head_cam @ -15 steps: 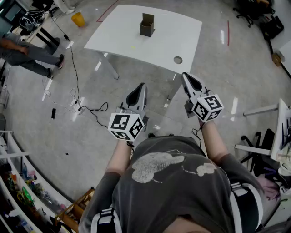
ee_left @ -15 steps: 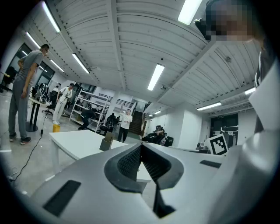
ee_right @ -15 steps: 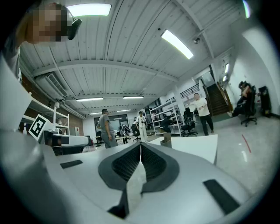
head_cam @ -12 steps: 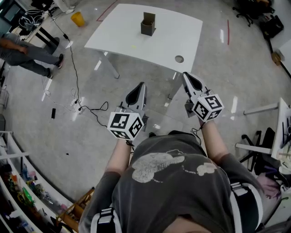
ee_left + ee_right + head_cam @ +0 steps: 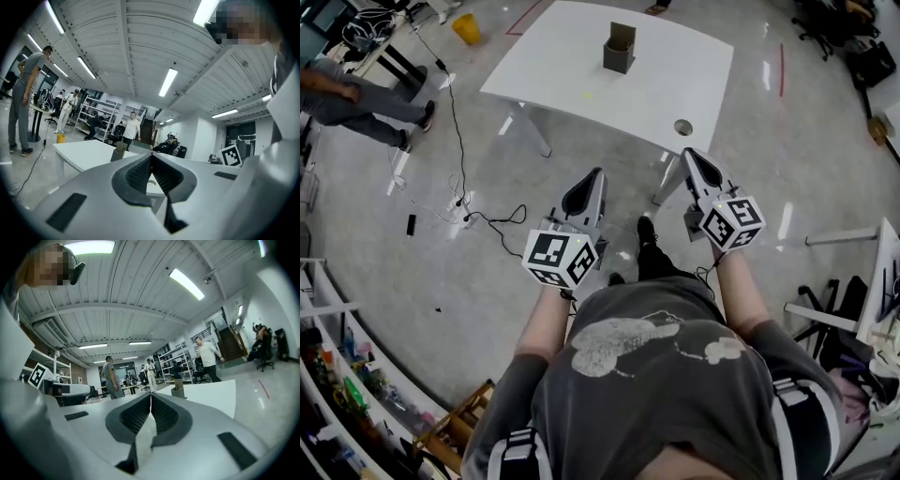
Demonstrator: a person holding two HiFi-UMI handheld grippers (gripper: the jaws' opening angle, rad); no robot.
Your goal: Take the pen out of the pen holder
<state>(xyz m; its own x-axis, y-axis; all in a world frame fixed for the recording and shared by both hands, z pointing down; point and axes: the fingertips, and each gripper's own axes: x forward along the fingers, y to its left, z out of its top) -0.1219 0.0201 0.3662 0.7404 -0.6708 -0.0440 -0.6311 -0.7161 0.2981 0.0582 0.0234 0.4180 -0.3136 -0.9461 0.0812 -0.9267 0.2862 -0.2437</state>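
Observation:
A small dark pen holder (image 5: 619,50) stands on the white table (image 5: 581,80) far ahead of me; I cannot make out a pen in it at this distance. The holder also shows in the left gripper view (image 5: 117,153) and in the right gripper view (image 5: 177,390), small and beyond the jaws. My left gripper (image 5: 595,175) and right gripper (image 5: 689,154) are held level in the air over the floor, well short of the table's near edge. Both are shut with nothing between their jaws.
The table has a round hole (image 5: 682,127) near its front right corner. Cables (image 5: 478,221) trail across the floor at left, near a yellow bucket (image 5: 467,28). Another person (image 5: 347,98) stands at far left; shelves line the lower left, and chairs stand at the right.
The table and holder have shifted slightly in the head view, and a foot now shows on the floor between the grippers as the person steps forward. Both grippers stay shut and level.

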